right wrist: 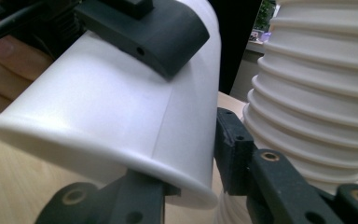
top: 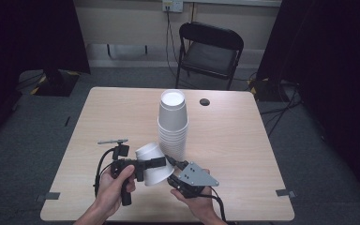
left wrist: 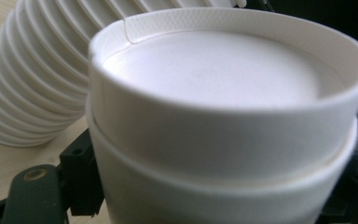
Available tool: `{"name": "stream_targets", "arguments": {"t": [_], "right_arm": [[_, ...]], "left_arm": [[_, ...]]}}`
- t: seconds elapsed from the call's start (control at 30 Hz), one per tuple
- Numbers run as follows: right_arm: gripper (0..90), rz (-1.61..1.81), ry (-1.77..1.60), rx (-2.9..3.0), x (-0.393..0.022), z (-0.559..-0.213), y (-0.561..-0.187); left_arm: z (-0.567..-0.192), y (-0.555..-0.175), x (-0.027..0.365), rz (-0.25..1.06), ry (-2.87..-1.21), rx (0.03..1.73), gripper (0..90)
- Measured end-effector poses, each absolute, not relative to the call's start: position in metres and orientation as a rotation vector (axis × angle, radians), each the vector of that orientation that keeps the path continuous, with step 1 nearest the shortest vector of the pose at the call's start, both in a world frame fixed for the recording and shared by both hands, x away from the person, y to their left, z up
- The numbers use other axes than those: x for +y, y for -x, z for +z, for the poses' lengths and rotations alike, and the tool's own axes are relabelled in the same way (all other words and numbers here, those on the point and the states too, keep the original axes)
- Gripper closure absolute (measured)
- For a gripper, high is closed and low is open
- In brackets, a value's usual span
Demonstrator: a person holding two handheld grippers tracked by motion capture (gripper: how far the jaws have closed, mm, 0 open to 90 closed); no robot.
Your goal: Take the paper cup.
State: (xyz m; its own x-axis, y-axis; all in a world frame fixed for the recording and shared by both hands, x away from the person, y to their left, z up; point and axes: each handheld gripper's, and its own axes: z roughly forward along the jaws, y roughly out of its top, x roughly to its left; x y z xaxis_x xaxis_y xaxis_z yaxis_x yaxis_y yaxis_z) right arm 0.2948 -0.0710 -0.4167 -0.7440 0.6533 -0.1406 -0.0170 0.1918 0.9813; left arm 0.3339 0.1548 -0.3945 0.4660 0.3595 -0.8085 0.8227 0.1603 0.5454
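The left claw (top: 143,166) gripped a tilted white cup (top: 153,164) across its body, above the table (top: 243,150). The right claw (top: 171,165) straddled that cup's rim, jaws partly closed around it; whether they pressed, I couldn't tell. A stack of cups (top: 172,123) stood just behind.

1. Cup stacks (top: 173,123): one, upside down on the table; its cup number cannot be told.
2. Held cups (top: 153,164): two, nested.
3. Grippers: two.
4. Chairs (top: 210,49): one.
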Motion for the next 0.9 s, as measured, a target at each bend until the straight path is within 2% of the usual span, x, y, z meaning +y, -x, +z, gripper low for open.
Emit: {"name": "stream_targets", "arguments": {"t": [0.2,0.9], "right_arm": [[80.9,1.562,-0.587,1.92,-0.0717,-0.4148,-0.2945],[83.9,1.567,-0.548,1.944,-0.0802,-0.4084,-0.2942]], "left_arm": [[-0.3941,-0.3324,0.1528,-0.446,-1.442,1.096,17.1],[-0.392,-0.3304,0.1534,-0.363,-1.406,1.01,15.4]]}}
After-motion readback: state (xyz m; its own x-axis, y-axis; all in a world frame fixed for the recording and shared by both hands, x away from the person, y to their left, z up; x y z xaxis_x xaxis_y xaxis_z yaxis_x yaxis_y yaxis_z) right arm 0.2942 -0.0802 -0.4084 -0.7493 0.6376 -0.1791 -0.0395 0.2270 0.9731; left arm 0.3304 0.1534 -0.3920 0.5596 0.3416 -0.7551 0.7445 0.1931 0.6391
